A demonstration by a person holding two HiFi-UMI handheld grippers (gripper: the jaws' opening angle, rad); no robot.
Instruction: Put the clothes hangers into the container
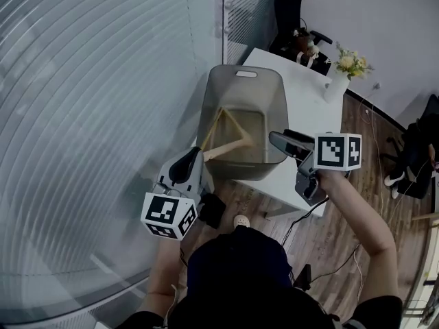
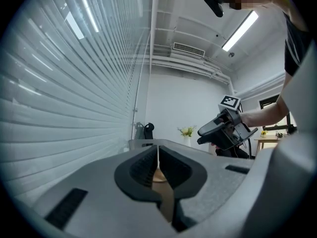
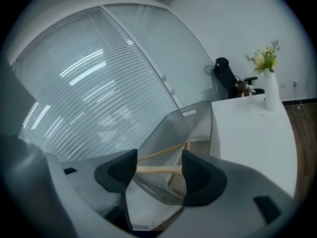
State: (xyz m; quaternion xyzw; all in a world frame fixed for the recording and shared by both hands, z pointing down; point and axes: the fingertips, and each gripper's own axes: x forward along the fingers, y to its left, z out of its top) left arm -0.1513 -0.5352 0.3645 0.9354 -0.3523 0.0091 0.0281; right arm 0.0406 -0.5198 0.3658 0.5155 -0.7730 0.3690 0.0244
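One hanger [image 1: 230, 147] held partway into the container [image 1: 273, 91]

Its near end is clamped tight in the jaws of the left gripper [image 1: 199, 160] at the container's near-left rim, and the rest of the wooden frame reaches inside the container, which stands on the white worktop [image 1: 310, 112]. The right gripper [image 1: 278, 141] is held at the near-right rim with jaws spread and nothing between them. For a clean drop, the hanger should be lowered until its far corner is close to the container's floor, kept clear of the walls, and only then let go. The right gripper is best kept off the rim.
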